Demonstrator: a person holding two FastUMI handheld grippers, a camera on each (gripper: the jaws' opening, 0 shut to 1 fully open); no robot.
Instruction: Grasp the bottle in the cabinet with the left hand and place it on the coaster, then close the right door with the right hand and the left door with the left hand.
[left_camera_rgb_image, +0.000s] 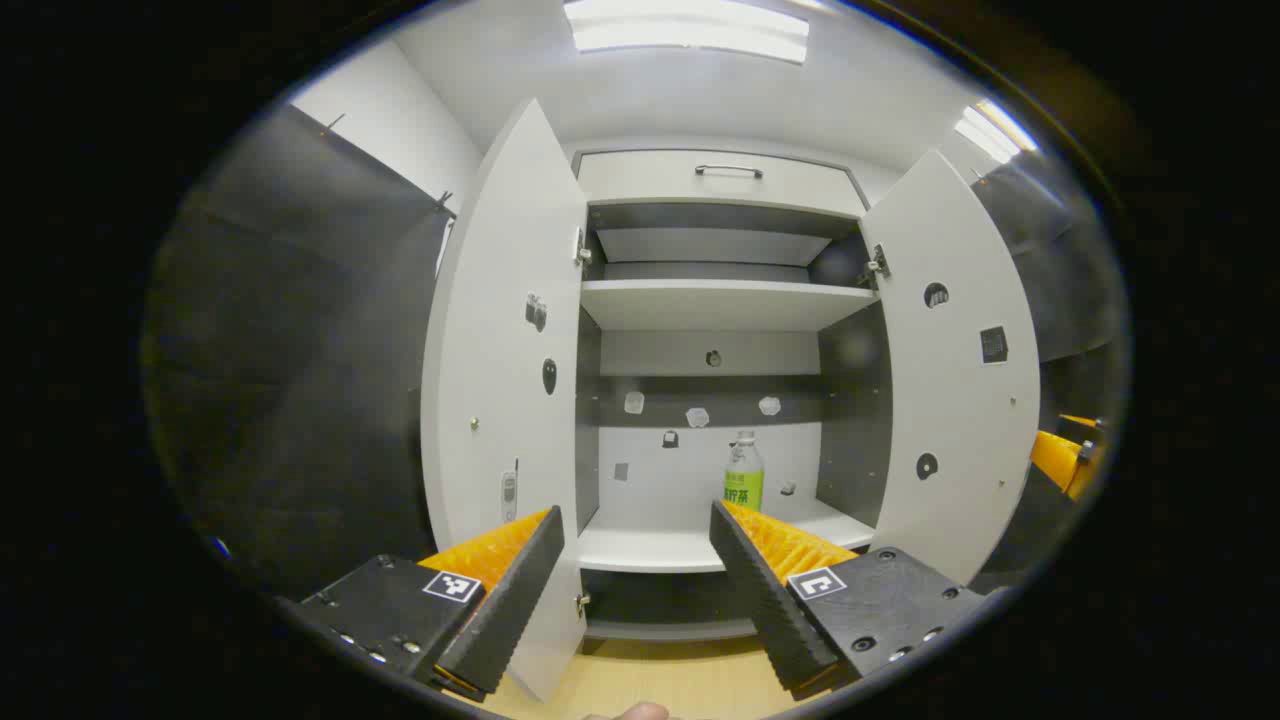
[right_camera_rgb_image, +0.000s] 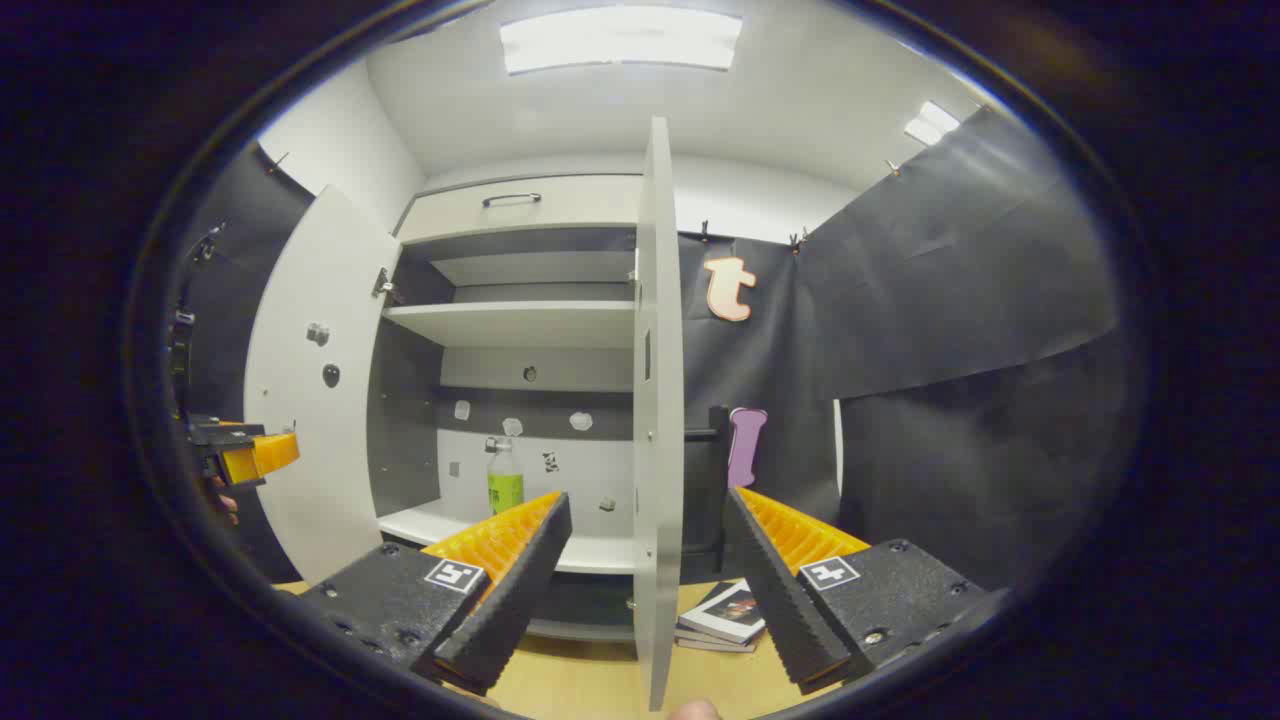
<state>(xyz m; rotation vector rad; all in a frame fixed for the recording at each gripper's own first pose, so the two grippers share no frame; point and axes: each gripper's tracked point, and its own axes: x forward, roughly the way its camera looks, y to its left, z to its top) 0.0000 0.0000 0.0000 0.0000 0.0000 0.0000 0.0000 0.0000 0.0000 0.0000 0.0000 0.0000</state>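
A clear bottle (left_camera_rgb_image: 743, 472) with a green label stands upright on the lower shelf (left_camera_rgb_image: 640, 545) of the white cabinet, towards the right. Both doors hang wide: the left door (left_camera_rgb_image: 500, 400) and the right door (left_camera_rgb_image: 960, 380). My left gripper (left_camera_rgb_image: 637, 520) is open in front of the cabinet, well short of the bottle. In the right gripper view the bottle (right_camera_rgb_image: 505, 480) stands on the shelf, and the right door (right_camera_rgb_image: 657, 400) shows edge-on between the fingers of my open right gripper (right_camera_rgb_image: 647, 508). The left gripper (right_camera_rgb_image: 250, 455) shows at the far left. The right gripper's orange finger (left_camera_rgb_image: 1060, 460) pokes in beside the right door.
An upper shelf (left_camera_rgb_image: 720, 300) and a top drawer with a handle (left_camera_rgb_image: 728, 171) sit above. A stack of books (right_camera_rgb_image: 725, 615) lies on the wooden surface (right_camera_rgb_image: 590, 680) right of the cabinet. A purple object (right_camera_rgb_image: 745, 445) hangs on the black cloth wall.
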